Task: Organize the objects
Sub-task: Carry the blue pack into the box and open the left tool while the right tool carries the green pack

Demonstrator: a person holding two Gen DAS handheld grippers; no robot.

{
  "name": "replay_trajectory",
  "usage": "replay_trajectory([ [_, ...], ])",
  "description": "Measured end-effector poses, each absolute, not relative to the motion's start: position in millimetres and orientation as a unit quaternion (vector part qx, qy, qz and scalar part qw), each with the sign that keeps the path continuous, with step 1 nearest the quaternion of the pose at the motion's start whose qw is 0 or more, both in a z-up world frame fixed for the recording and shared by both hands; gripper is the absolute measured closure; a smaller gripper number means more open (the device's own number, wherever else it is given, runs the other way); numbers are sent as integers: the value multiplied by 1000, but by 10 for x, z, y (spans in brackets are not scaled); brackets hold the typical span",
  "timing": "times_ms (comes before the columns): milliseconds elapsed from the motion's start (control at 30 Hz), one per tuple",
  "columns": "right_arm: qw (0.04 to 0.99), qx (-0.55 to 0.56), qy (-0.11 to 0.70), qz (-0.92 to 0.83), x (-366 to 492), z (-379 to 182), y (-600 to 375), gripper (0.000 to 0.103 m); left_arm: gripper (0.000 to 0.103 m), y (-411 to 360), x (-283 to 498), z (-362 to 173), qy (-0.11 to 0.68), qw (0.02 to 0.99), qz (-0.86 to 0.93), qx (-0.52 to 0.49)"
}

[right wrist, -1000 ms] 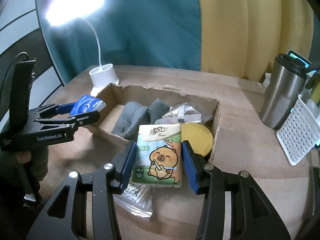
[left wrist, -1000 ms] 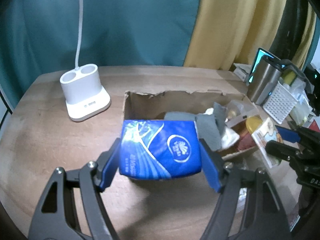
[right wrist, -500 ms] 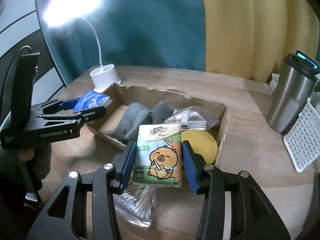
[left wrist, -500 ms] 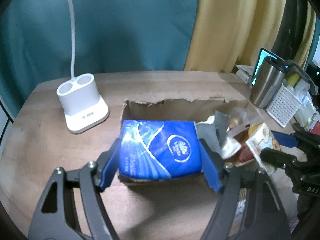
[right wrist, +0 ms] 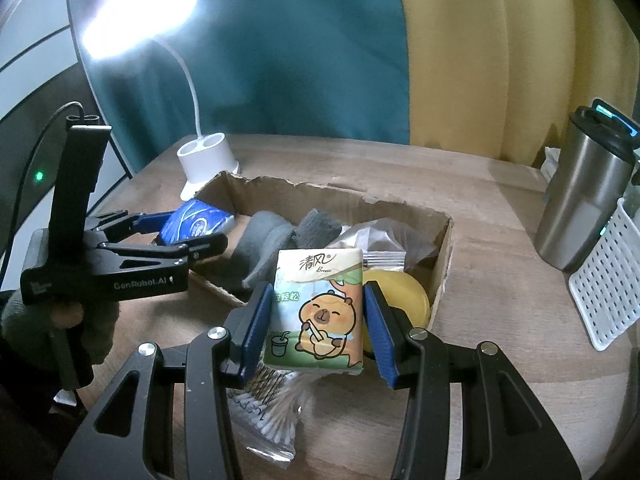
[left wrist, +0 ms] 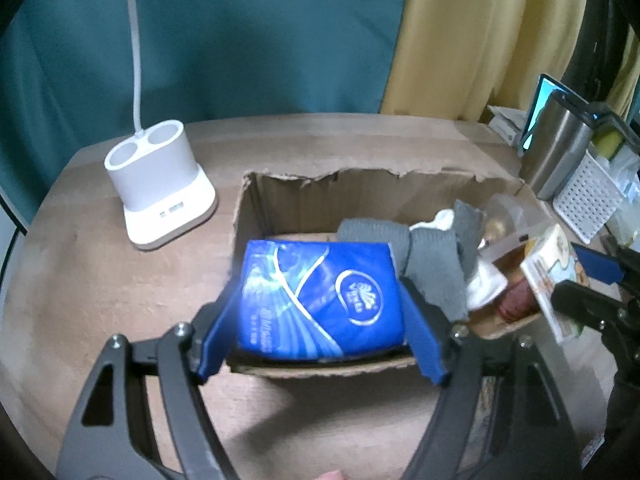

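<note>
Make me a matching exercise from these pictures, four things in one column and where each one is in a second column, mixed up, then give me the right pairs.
Things
1. blue tissue pack
2. capybara tissue pack
3. yellow round lid
4. bag of cotton swabs

Places
A. lying on the table outside the cardboard box, under the right gripper
B. clamped in the left gripper
C. inside the box at its right end
D. clamped in the right gripper

Pairs: 1-B, 2-D, 3-C, 4-A
</note>
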State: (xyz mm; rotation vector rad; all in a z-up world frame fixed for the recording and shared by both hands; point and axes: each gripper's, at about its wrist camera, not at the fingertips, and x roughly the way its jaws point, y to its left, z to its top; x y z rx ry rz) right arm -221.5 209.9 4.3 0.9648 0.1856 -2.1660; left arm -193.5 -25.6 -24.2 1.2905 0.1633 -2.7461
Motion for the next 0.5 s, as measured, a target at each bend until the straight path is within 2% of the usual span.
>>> replay_trajectory([
  [300, 375, 372, 77, -845, -2176, 71, 1979, 54, 25, -286, -1872, -201, 67, 39, -905, 418],
  [367, 376, 373, 78, -845, -2164, 70, 1958, 54, 20, -280, -1879, -188, 68, 36, -906, 416],
  [400, 376, 373, 79, -844, -2160, 69, 1945, 54, 13, -270, -1881, -181, 69, 33, -906, 416],
  [433, 376, 373, 80, -844, -2164, 64, 1937, 54, 10, -253, -1882, -169, 68, 33, -907, 414],
  [500, 376, 374, 81, -844, -2165, 65, 1923, 54, 10, -219, -1878, -134, 62, 36, -910, 408],
])
